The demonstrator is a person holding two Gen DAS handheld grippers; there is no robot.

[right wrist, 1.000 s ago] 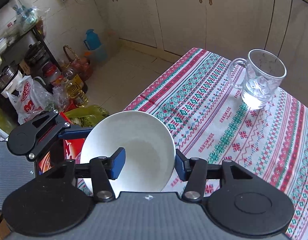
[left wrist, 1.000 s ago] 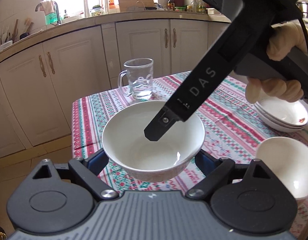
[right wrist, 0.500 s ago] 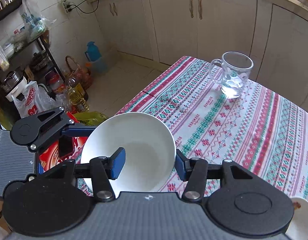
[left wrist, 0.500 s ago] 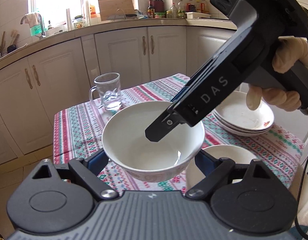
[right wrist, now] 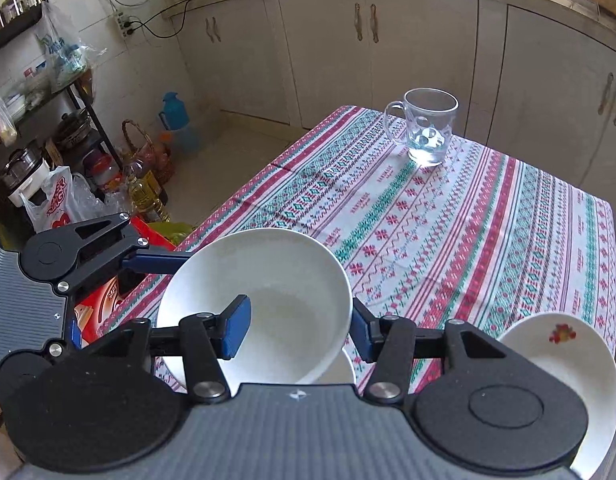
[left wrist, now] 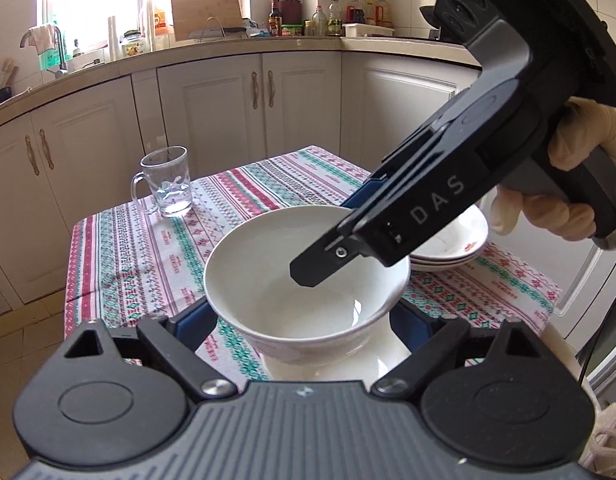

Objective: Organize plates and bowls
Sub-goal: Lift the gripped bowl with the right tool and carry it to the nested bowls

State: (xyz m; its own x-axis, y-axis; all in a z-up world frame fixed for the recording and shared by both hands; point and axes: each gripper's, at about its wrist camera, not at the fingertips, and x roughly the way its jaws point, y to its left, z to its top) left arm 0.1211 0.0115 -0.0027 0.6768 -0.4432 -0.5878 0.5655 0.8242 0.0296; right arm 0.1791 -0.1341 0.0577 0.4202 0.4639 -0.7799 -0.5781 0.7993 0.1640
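Bowl (left wrist: 304,280): white, upright, held above the tabletop (right wrist: 447,220), directly over a second white bowl (left wrist: 327,364) that shows beneath it. Judged step: lowering to nest one bowl in the other.

Right gripper (right wrist: 300,328): clenched on the bowl's rim, one blue pad (right wrist: 238,326) inside the wall, the other outside. A rim pinch keeps the underside free to seat into the bowl below.

Left gripper (left wrist: 304,316): fingers spread either side of the bowl's lower wall. Cannot tell from either view whether the pads actually touch it; likely steadying or cradling against tilt.

Stack of plates (left wrist: 447,252): just beyond the bowls, to the right, on the tabletop; red motif on the top plate. Plates grouped there, bowls here, which fits sorting by kind.

Glass mug (right wrist: 423,128): at the far corner, well apart, clear of the work.

Risk: off-centre descent could clink or chip the rims.
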